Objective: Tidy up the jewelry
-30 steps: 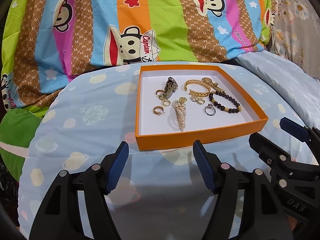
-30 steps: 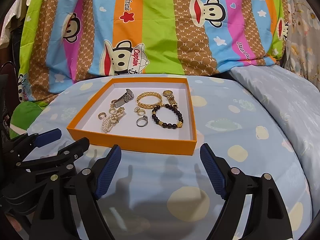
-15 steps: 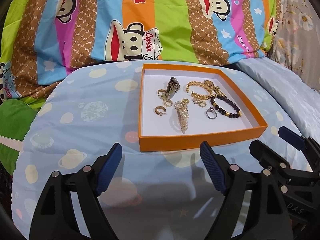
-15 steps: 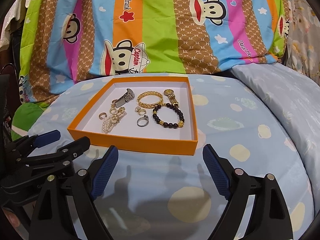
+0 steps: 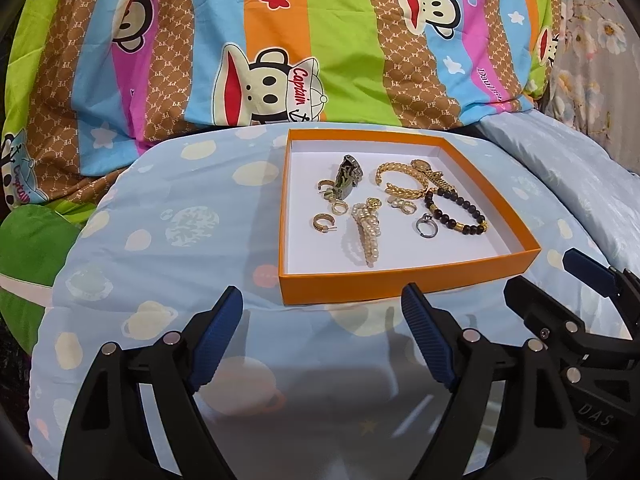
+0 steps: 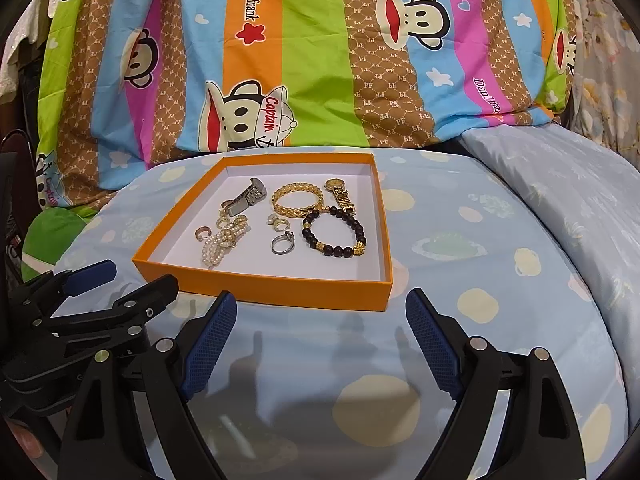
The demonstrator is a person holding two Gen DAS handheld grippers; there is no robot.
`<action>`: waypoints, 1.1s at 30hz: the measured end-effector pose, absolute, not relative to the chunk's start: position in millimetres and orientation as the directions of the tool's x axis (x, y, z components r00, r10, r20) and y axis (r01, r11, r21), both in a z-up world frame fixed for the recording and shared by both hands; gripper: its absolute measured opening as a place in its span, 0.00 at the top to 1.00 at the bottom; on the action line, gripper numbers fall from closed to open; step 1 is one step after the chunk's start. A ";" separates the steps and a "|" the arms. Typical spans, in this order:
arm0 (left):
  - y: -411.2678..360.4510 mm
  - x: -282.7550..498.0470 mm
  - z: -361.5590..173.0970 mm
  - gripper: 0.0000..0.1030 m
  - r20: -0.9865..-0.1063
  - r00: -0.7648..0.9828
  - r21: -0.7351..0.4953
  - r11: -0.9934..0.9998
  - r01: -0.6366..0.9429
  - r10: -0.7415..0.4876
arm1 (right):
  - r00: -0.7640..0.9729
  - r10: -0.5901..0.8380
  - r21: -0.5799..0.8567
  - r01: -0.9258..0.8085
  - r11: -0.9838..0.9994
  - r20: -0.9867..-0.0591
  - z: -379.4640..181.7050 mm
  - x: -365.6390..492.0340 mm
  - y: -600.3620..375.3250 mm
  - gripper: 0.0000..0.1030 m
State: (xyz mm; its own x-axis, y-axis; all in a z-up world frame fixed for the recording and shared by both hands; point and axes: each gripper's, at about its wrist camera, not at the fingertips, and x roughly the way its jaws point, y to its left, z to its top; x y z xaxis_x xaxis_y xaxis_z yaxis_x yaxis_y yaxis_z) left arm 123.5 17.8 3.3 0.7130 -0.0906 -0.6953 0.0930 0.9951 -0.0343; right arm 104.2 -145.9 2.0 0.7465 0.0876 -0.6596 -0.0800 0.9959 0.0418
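An orange box lid (image 5: 400, 284) (image 6: 280, 286) with a white floor lies on the pale blue bedding. In it lie a silver watch (image 5: 347, 178) (image 6: 248, 196), a gold bangle (image 5: 402, 184) (image 6: 298, 200), a gold watch (image 6: 340, 196), a dark bead bracelet (image 5: 456, 212) (image 6: 334, 232), a pearl piece (image 5: 366, 236) (image 6: 222, 242), a silver ring (image 5: 426, 226) (image 6: 283, 242) and several gold earrings. My left gripper (image 5: 322, 340) is open and empty, just short of the box's near wall. My right gripper (image 6: 320, 336) is open and empty, also just before the box.
A striped cartoon-monkey quilt (image 5: 280, 40) rises behind the box. A pale blue pillow (image 6: 560, 184) lies at the right. The right gripper shows at the right edge of the left wrist view (image 5: 580, 312); the left gripper shows at the left edge of the right wrist view (image 6: 80, 312).
Both grippers have drawn back a little and widened slightly. The box and the jewelry have not moved.
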 end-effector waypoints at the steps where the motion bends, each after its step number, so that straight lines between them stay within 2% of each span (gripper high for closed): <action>1: 17.6 123.6 3.4 0.23 -0.695 0.713 -0.031 0.995 0.092 -0.088 | 0.747 0.087 0.041 -0.080 0.996 -0.659 2.1 104.3 -146.0 0.18; 33: 11.9 118.6 6.8 0.23 -0.672 0.740 0.057 0.998 0.026 0.019 | 0.750 0.083 0.038 -0.078 0.996 -0.656 3.5 102.7 -145.4 0.17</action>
